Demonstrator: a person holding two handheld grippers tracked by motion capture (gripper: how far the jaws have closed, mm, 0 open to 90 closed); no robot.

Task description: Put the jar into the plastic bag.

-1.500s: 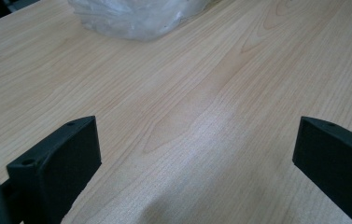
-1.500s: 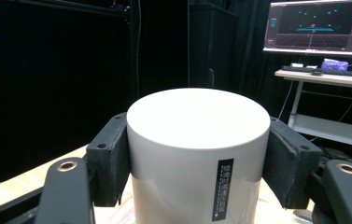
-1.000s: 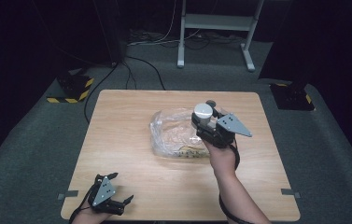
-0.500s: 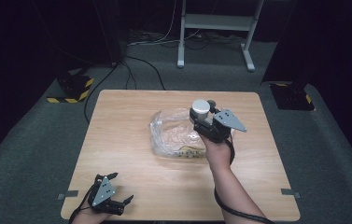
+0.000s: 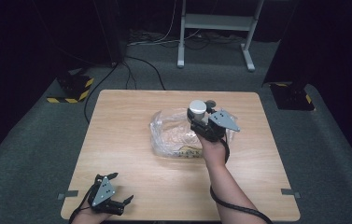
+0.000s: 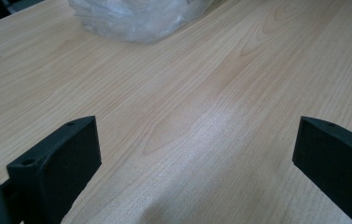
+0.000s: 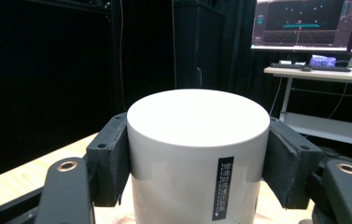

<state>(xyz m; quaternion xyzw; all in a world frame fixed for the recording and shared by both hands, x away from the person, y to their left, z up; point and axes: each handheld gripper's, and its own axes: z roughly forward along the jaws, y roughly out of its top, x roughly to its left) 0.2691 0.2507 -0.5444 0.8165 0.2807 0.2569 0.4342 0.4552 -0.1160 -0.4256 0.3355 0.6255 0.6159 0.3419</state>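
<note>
White canister [image 7: 197, 158], label visible close up, clamped in right tool [image 7: 197, 163].

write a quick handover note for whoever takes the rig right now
Right tool: shut on the white cylinder, held upright above the clear plastic bag at the table's middle.
Left tool: open, nothing between its jaws, low over the wooden table at the near left corner.
Done: cylinder picked up and gripped.
Left: likely getting the cylinder into or beside the bag; the bag's opening can't be made out, so check it first. The left tool is free to steady the bag.
</note>
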